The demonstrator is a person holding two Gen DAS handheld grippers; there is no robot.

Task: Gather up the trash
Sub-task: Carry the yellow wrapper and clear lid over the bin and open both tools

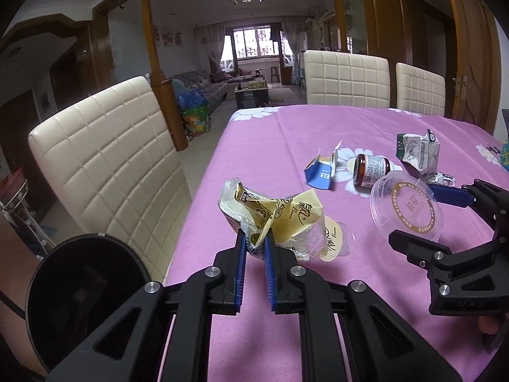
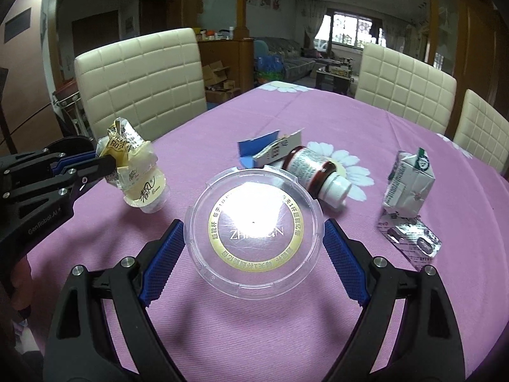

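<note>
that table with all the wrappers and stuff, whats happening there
A person is clearing trash off a pink tablecloth with a handheld gripper in each hand. The left gripper is shut on a crumpled yellow wrapper. The right gripper has its jaws wide around a clear plastic lid, gripped at its edges. A brown pill bottle, a torn blue box, a crushed carton and a blister pack are still lying on the table.

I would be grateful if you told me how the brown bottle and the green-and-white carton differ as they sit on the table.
The brown bottle lies on its side; the green-and-white carton stands upright. The bottle is round, glossy and intact with a white cap, while the carton is boxy, creased and crumpled. The bottle rests on a daisy print, the carton beside a foil blister pack. Both sit untouched on the pink tablecloth.
</note>
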